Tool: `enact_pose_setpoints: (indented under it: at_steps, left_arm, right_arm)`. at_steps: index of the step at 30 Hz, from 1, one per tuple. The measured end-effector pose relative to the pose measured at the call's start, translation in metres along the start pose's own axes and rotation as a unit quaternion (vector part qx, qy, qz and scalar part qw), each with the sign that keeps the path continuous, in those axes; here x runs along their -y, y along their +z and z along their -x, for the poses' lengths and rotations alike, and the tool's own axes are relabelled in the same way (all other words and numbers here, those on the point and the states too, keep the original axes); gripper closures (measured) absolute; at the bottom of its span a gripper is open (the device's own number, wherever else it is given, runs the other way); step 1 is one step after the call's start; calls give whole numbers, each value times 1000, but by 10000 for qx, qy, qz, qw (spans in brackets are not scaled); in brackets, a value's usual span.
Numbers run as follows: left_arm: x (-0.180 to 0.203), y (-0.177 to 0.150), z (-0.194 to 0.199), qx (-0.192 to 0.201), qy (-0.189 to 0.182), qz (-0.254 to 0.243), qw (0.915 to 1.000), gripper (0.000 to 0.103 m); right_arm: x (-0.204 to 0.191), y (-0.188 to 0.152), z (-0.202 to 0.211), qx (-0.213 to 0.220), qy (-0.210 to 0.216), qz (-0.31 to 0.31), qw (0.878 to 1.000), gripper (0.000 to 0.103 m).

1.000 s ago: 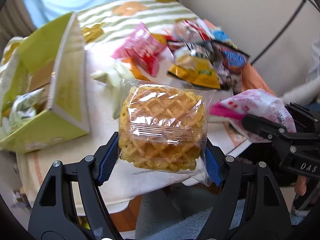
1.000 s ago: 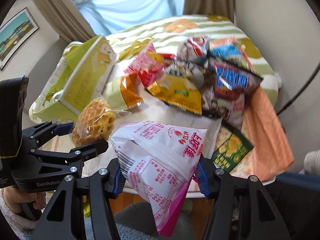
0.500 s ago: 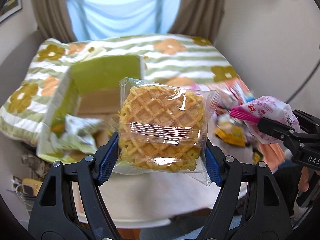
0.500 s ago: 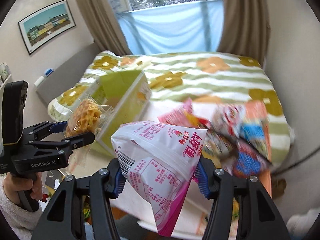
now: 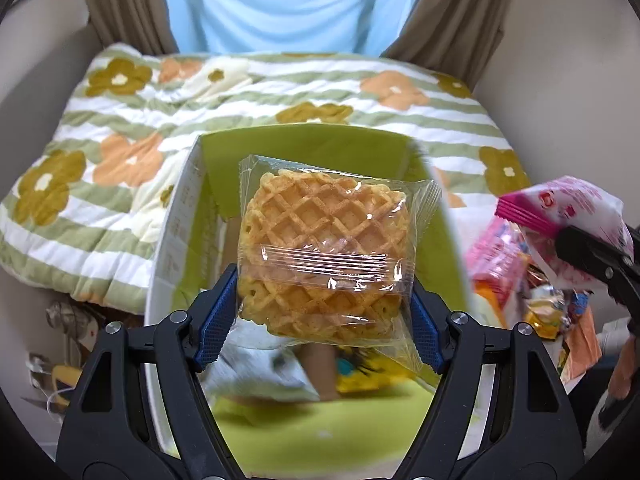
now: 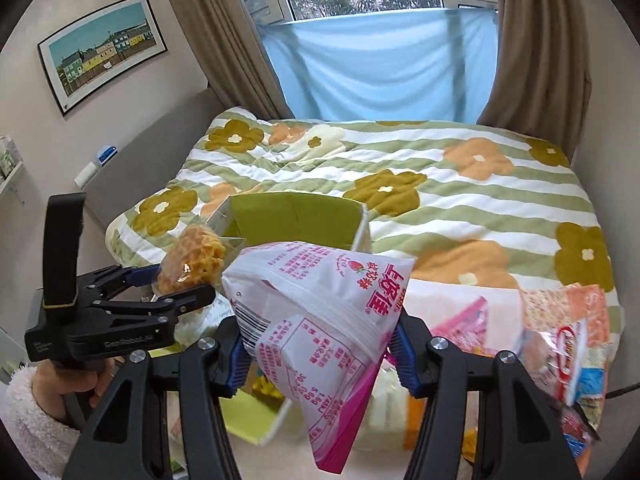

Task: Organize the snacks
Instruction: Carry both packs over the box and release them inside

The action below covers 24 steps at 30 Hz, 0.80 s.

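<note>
The waffle packet [image 5: 326, 256] is gripped by the jaws of the left gripper [image 5: 324, 312] above the open green box [image 5: 440, 236]; the pink snack bag [image 6: 320, 312] is clamped in the right gripper [image 6: 320, 354] beside it; each should be lowered well inside the box before release is made.

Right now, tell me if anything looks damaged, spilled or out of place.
Nothing looks damaged or spilled. The waffle packet sits sealed in the left gripper above the green box; the pink-and-white bag hangs from the right gripper. Loose snacks lie unsorted beside the box.
</note>
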<state>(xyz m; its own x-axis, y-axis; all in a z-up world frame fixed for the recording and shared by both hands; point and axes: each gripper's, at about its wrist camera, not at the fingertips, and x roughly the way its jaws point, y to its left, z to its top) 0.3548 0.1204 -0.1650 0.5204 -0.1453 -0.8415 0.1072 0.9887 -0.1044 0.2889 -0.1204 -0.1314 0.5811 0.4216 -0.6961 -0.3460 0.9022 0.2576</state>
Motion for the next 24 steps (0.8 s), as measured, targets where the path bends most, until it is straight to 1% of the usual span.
enact_pose_setpoints:
  at_steps: [2, 4, 7, 8, 9, 11, 12, 13, 18, 24]
  left_arm:
    - [-18, 11, -22, -245, -55, 18, 9997, 30]
    - [-27, 15, -39, -384, -101, 0, 9992, 30]
    - [-35, 18, -60, -556, -49, -25, 9984, 28]
    - [-38, 19, -67, -624, 43, 16, 9980, 27]
    - [-41, 19, -72, -681, 75, 52, 9976, 23]
    - [-46, 19, -79, -725, 35, 131, 9973, 11]
    - [-48, 19, -81, -717, -20, 176, 9973, 3]
    - [-50, 18, -81, -683, -64, 219, 9974, 1]
    - [-54, 11, -73, -635, 65, 197, 9978, 1]
    - [-53, -10, -48, -554, 231, 208, 9980, 1]
  right_arm:
    - [-8, 9, -18, -89, -11, -77, 9999, 49]
    - [-14, 15, -35, -187, -59, -164, 9997, 49]
    - [-23, 21, -58, -343, -98, -260, 9990, 49]
    - [-26, 22, -65, -406, -114, -265, 9988, 49]
    - [-27, 23, -70, -464, -133, -261, 9985, 49]
    - [-28, 25, -77, -537, -156, -244, 9981, 49]
    - [-29, 27, -80, -570, -164, -236, 9980, 49]
    - [-28, 28, -83, -590, -170, -228, 9978, 49]
    - [-28, 33, -96, -705, -137, -151, 9973, 49]
    - [-29, 36, -93, -696, -65, -3, 9976, 49]
